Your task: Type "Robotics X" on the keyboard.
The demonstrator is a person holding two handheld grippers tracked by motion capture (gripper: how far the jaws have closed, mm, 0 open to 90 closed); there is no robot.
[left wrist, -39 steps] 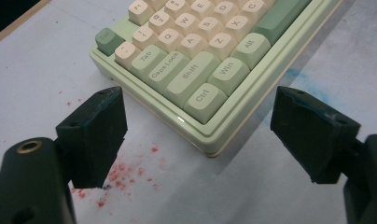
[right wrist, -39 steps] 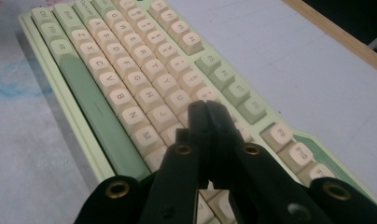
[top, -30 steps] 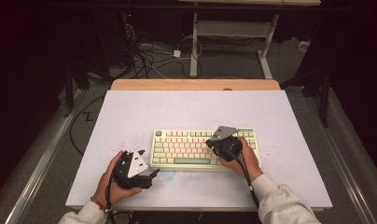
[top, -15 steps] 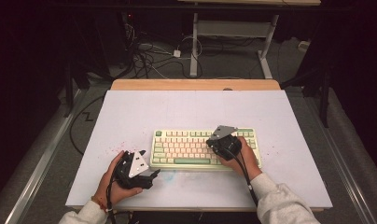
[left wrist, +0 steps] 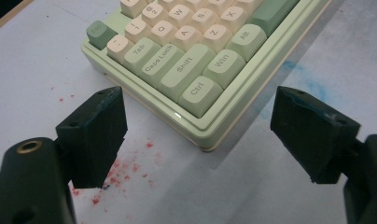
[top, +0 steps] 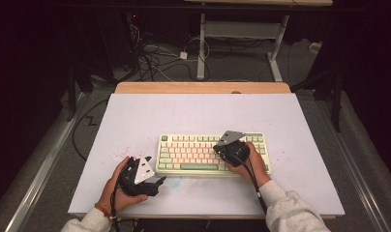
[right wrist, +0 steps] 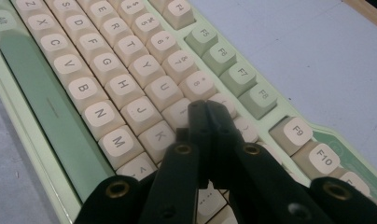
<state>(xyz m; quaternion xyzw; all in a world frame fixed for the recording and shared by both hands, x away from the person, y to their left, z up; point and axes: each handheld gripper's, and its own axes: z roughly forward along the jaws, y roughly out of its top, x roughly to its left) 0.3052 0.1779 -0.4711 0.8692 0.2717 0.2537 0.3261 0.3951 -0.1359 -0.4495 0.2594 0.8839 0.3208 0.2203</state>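
High view first: I see the keyboard [top: 210,153] lying flat on the white tabletop [top: 193,113], a little right of and below the frame's center, its long side running left to right. My right tool [top: 221,146] sits over the right half of the keys, with the hand [top: 251,166] coming in from the lower right. My left tool [top: 159,181] rests on the tabletop just off the keyboard's lower left corner, held by the left hand [top: 117,186] near the bottom edge of the frame.

From the right gripper view, the right tool [right wrist: 206,106] has its jaws pressed together with nothing between them, and the joined tip is down on the cream keys in the middle of the frame, just right of the J and K caps. I cannot tell whether the key under it is pushed down.

From the left gripper view, the left tool [left wrist: 198,119] has its jaws standing wide apart, one at the lower left and one at the lower right of the frame, holding nothing. The Ctrl corner of the keyboard [left wrist: 191,56] lies between and beyond them, apart from both pads. Red specks [left wrist: 123,170] dot the tabletop [left wrist: 32,60] by the left-hand jaw, and a faint blue smear [left wrist: 308,84] shows at the upper right.
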